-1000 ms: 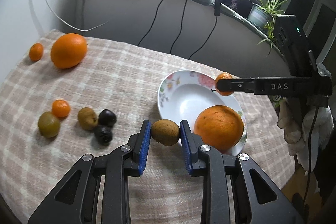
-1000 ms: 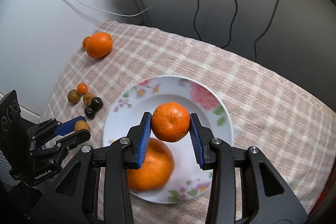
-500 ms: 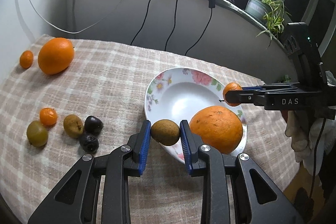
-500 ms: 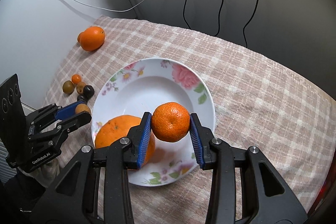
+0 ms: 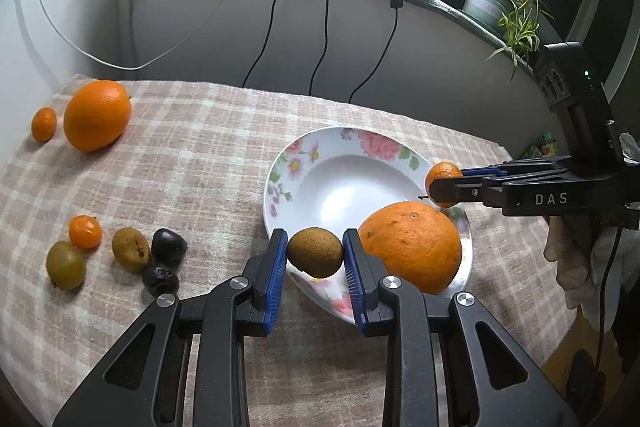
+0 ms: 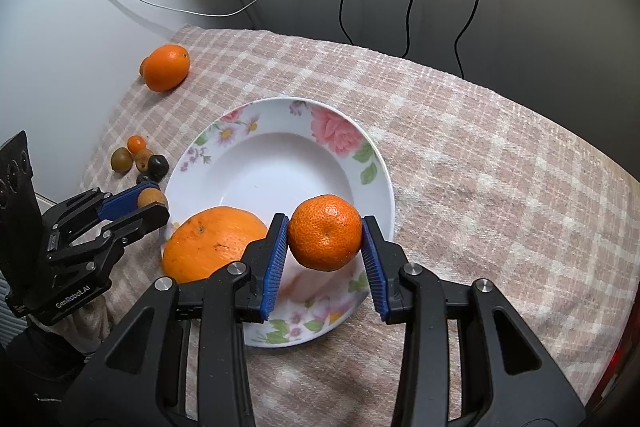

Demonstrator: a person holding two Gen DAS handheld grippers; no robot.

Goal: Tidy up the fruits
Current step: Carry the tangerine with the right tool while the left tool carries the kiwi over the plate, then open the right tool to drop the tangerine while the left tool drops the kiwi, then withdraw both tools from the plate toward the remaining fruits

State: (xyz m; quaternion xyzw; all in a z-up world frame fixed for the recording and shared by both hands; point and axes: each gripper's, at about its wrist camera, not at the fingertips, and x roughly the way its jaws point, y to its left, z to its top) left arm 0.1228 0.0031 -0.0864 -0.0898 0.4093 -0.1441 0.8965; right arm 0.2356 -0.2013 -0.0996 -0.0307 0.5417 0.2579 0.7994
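My left gripper [image 5: 315, 254] is clamped on a small brown kiwi [image 5: 316, 251], held over the near rim of the flowered plate [image 5: 320, 155]. My right gripper [image 6: 325, 239] is clamped on a mandarin [image 6: 325, 237], held above the plate's right rim. A big orange [image 5: 412, 247] lies in the plate at its near edge, just beside the kiwi. On the checked tablecloth [image 5: 208, 155], near the table's left edge, sit a small mandarin [image 5: 85, 231], two brownish kiwis [image 5: 130, 249] and two dark plums [image 5: 168, 247] in a tight cluster. At the far left corner lie another large orange [image 5: 97, 115] and a tiny mandarin [image 5: 44, 123], close together.
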